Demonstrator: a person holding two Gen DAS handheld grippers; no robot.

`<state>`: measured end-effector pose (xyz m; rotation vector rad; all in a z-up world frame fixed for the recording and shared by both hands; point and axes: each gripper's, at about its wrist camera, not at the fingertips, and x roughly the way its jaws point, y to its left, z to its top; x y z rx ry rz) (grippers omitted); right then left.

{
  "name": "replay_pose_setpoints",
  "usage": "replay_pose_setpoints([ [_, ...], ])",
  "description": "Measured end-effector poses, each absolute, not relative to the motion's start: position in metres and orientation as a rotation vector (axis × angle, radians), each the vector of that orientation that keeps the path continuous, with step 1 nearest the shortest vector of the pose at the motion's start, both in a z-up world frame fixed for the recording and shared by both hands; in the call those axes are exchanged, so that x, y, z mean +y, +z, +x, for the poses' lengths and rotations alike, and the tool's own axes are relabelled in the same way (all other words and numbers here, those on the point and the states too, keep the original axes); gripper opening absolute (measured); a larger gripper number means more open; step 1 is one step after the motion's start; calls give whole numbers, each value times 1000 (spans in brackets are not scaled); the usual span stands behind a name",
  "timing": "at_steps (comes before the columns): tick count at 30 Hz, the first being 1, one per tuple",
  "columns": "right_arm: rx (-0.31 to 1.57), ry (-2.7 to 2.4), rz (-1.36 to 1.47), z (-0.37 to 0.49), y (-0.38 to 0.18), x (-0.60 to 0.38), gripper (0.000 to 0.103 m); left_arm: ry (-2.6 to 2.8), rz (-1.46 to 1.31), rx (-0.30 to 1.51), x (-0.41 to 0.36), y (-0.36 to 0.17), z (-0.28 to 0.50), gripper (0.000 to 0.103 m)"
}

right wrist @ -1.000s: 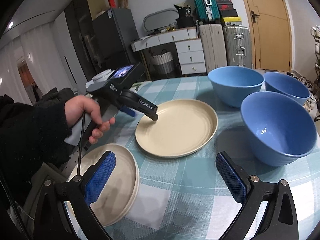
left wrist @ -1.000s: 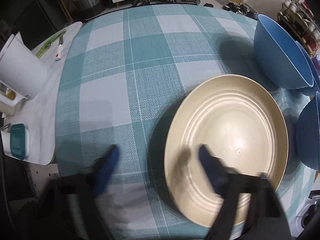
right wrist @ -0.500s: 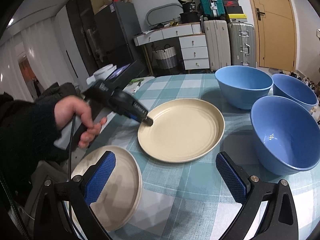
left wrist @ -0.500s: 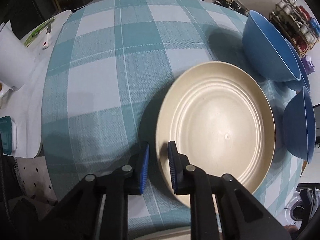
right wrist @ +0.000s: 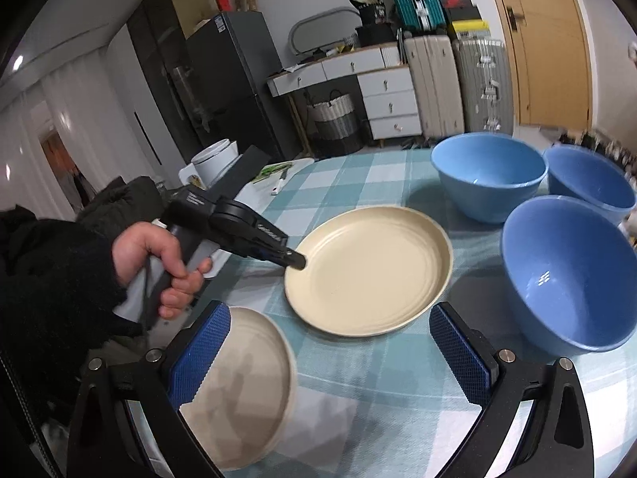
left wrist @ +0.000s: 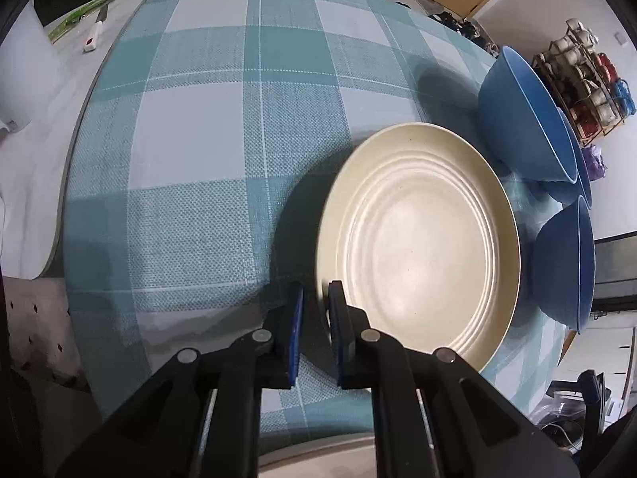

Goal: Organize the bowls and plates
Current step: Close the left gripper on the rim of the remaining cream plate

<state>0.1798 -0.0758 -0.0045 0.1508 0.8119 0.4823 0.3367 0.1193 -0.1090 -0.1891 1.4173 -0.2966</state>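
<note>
A cream plate (left wrist: 422, 247) (right wrist: 368, 269) sits mid-table, its left edge lifted off the cloth. My left gripper (left wrist: 316, 298) (right wrist: 296, 261) is shut on that plate's near-left rim. A second cream plate (right wrist: 239, 382) lies at the table's near-left edge; its rim shows at the bottom of the left wrist view (left wrist: 318, 454). Three blue bowls stand to the right: a far one (right wrist: 487, 173) (left wrist: 525, 119), a far-right one (right wrist: 589, 183) and a near one (right wrist: 565, 275) (left wrist: 565, 267). My right gripper (right wrist: 332, 352) is open and empty, low over the near table.
The table wears a teal checked cloth (left wrist: 223, 151). A white side surface (left wrist: 36, 127) at the left holds a white jug (right wrist: 213, 161) and a knife (left wrist: 95, 34). Cabinets, suitcases and a door stand behind the table.
My left gripper went from open to shut on the cream plate's rim, and the plate's left edge has lifted and tilted. My right gripper stayed open, shifting slightly.
</note>
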Motion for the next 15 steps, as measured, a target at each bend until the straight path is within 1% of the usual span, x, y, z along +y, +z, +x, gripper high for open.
replay_pose_setpoints([
  [7, 847, 481, 130, 180, -1, -69, 101, -258, -148, 1409, 110, -110, 337, 11],
  [9, 885, 476, 141, 183, -3, -70, 96, -257, -150, 1418, 107, -112, 336, 11],
  [11, 914, 463, 144, 186, -9, -72, 85, -256, -165, 1417, 106, -112, 335, 11],
  [12, 929, 457, 149, 186, -11, -73, 84, -261, -162, 1415, 107, -112, 334, 11],
  [15, 947, 449, 159, 186, -14, -76, 83, -263, -143, 1405, 109, -110, 334, 12],
])
